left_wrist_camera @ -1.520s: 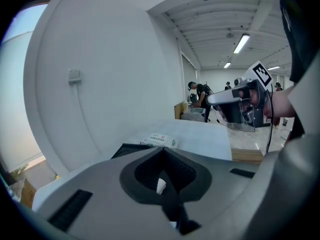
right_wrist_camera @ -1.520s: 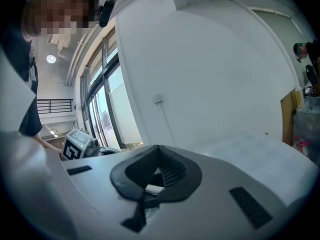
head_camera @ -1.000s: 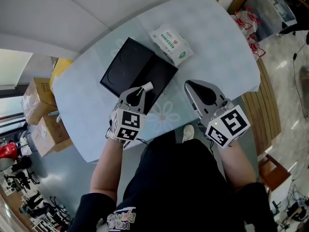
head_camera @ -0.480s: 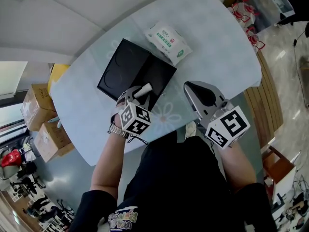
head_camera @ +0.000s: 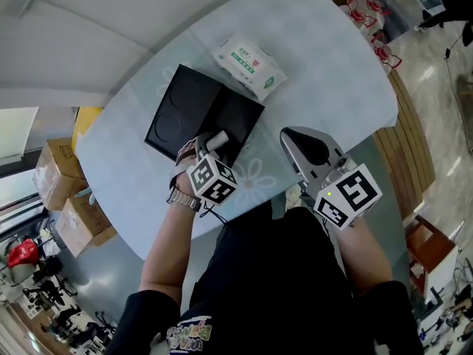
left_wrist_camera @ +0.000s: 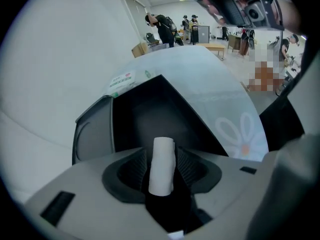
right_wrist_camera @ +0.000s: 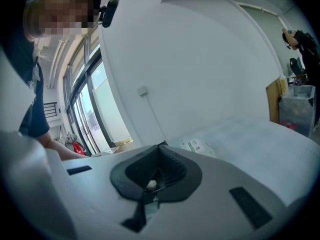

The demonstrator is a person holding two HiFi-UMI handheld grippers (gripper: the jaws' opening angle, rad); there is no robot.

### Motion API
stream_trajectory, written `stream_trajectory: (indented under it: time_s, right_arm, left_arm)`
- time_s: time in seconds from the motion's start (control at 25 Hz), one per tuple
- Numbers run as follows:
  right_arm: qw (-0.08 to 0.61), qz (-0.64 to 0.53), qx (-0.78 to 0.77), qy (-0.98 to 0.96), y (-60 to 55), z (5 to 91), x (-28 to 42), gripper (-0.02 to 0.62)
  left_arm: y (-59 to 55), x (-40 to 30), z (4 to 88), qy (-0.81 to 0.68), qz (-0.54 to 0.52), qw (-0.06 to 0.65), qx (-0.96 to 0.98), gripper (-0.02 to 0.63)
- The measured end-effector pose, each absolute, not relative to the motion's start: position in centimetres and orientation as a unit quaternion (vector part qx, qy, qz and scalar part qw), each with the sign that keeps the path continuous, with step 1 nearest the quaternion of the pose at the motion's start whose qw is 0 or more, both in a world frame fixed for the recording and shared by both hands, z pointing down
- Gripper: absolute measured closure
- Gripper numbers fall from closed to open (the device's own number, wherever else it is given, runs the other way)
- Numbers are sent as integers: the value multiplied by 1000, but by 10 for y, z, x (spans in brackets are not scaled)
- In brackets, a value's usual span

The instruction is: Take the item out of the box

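jaws of the left gripper (left_wrist_camera: pixel 161 155) are opening, with the white roll (left_wrist_camera: pixel 162 171) between them at the near edge of the open black box (head_camera: pixel 181 113); the right gripper (right_wrist_camera: pixel 156 178) is clenched, idle. likely the pick-up step — next, close on the roll and lift it clear. its long axis runs along the jaws, pointing away over the box.

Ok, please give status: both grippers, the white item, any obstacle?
Left gripper jaws opening, white item between them, at black box near edge. Right gripper shut, empty, held aside. Wipes pack beyond box, not blocking.
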State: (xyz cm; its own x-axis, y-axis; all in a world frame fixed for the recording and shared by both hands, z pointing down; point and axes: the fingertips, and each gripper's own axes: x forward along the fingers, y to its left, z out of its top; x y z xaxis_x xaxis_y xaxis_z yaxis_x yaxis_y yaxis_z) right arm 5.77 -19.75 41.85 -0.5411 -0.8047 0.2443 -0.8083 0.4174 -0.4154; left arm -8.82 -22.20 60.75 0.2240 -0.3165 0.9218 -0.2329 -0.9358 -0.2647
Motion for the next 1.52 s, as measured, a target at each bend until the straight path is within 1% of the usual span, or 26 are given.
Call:
stream_trajectory:
  time_s: [0.2, 0.72, 0.92, 1.52]
  right_arm:
    - [2, 251, 486, -837, -196, 420, 62, 586]
    - [-2, 259, 497, -828, -188, 424, 68, 586]
    - [-5, 261, 494, -829, -185, 423, 67, 586]
    - [-7, 250, 487, -837, -164, 410, 74, 586]
  left_arm:
    - [-222, -89, 616, 171, -612, 31, -771, 411]
    - [-219, -90, 626, 162, -630, 14, -759, 410]
    - [-213, -88, 628, 154, -634, 15, -757, 465]
    - [-211, -89, 623, 198, -614, 2, -764, 476]
